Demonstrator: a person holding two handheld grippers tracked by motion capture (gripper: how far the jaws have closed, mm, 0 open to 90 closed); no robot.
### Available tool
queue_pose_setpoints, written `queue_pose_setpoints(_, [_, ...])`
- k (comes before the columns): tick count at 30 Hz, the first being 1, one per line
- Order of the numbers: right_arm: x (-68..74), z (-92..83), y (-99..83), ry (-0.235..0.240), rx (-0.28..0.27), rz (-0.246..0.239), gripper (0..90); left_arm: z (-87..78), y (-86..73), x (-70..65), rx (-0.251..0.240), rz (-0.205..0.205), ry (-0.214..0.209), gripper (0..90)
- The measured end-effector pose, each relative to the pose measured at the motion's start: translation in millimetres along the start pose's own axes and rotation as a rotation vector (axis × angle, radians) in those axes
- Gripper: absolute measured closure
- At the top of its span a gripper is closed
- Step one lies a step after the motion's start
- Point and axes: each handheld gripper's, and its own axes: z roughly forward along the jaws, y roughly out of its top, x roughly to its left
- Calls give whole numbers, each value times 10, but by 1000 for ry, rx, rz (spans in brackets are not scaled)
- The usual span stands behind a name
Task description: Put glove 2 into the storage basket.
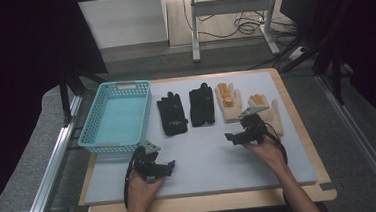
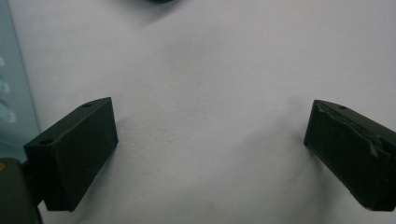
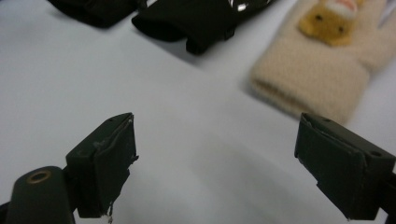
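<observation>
Four gloves lie in a row on the white mat (image 1: 204, 155): two black gloves (image 1: 172, 115) (image 1: 202, 105) and two beige gloves (image 1: 228, 102) (image 1: 269, 113). My left gripper (image 1: 157, 163) (image 2: 210, 135) rests low over bare mat in front of the turquoise basket (image 1: 114, 116), open, nothing between its jaws. Just in front of the beige pair, my right gripper (image 1: 239, 131) (image 3: 215, 149) is held open and empty. Ahead of it lie a beige glove's cuff (image 3: 313, 74) and a black glove's cuff (image 3: 205, 18).
The basket's wall (image 2: 14, 93) is at the left edge of the left gripper view. The mat sits on a wooden board (image 1: 297, 113) with a metal rail (image 1: 50, 171) at the left. Table legs and cables (image 1: 240, 22) stand beyond the far edge.
</observation>
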Motion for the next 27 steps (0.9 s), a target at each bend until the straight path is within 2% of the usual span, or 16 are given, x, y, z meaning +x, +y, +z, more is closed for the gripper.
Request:
queue_pose_setpoints(3, [-14, 64, 145, -13, -6, 0, 124, 0, 0, 0, 0, 0, 0, 30])
queue_pose_setpoints(5, [-18, 83, 177, -14, -11, 0, 124, 0, 0, 0, 0, 0, 0, 30])
queue_pose_setpoints(6, [-29, 130, 266, -23, -6, -11, 156, 0, 0, 0, 0, 0, 0, 30])
queue_pose_setpoints(7, [-29, 130, 266, -23, -6, -11, 156, 0, 0, 0, 0, 0, 0, 30])
queue_pose_setpoints(8, [-34, 154, 309, -30, -3, -22, 177, 0, 0, 1, 1, 1, 0, 30])
queue_pose_setpoints(9, [-45, 212, 407, -33, 9, -24, 237, 0, 0, 1, 1, 0, 0, 30])
queue_pose_setpoints(13, [-62, 314, 559, -16, -1, -36, 358, 0, 0, 0, 0, -1, -1, 30])
queue_pose_setpoints(14, [-62, 314, 559, -16, -1, -36, 358, 0, 0, 0, 0, -1, -1, 30])
queue_pose_setpoints(15, [-56, 382, 631, -10, -2, -46, 421, 1, 0, 0, -1, -1, -1, 30])
queue_pose_setpoints(16, [-56, 382, 631, -10, -2, -46, 421, 1, 0, 0, -1, -1, -1, 30])
queue_pose_setpoints(17, [-45, 463, 697, -8, 3, -60, 471, 1, 0, 1, 0, 0, 0, 30])
queue_pose_setpoints(20, [-23, 551, 756, -19, 11, -66, 516, 1, -1, 1, -2, -1, -1, 30])
queue_pose_setpoints(23, [5, 718, 851, -39, 15, -74, 581, 1, 0, 2, -1, 0, -1, 30])
queue_pose_setpoints(24, [5, 718, 851, -39, 15, -74, 581, 1, 0, 2, -1, 0, -1, 29])
queue_pose_setpoints(25, [16, 794, 890, -45, 16, -69, 580, 1, 0, 2, -1, -1, -1, 29])
queue_pose_setpoints(27, [18, 869, 921, -54, 13, -65, 527, 1, 0, 2, -1, -1, -1, 29])
